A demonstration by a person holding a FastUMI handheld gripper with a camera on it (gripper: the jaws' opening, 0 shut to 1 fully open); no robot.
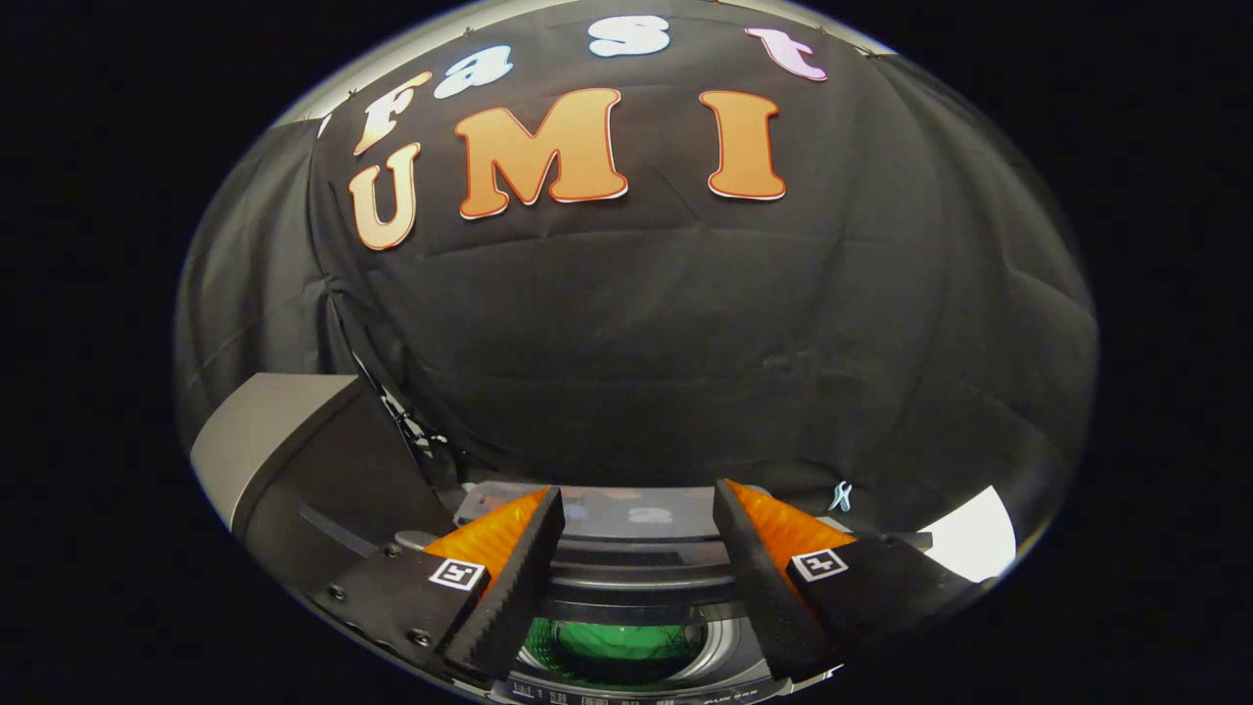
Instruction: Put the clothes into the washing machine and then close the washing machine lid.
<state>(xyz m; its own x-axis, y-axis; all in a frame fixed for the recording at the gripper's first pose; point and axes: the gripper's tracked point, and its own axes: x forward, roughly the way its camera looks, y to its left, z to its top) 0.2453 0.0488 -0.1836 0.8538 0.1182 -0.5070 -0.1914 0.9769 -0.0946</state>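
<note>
The hand-held two-finger gripper [636,578] hangs with its fingers spread wide apart and nothing between them; it is released and grips nothing. Just beneath and slightly ahead of the fingers, seen through the gap between them, is the round opening of the top-loading washing machine drum [719,651], ringed by a pale grey rim. Down inside it lies a crumpled green garment [617,648], so the clothes appear to be in the tub already, and the loading part of the task looks done.

Just beyond the fingertips, across the far side of the opening, runs the grey glossy washing machine lid [636,517]. It seems folded back, its long axis lying crosswise to the fingers, though how far it is raised I cannot tell. The next move turns on this relation: the lid lies straight ahead of and a little above the fingers, so closing it would likely mean reaching forward over the drum and drawing that edge back toward the gripper.

To the left of the fingers and further off stands a dark grey slanted box-like panel [294,460]. Beyond everything hangs the black cloth booth wall [685,343].
</note>
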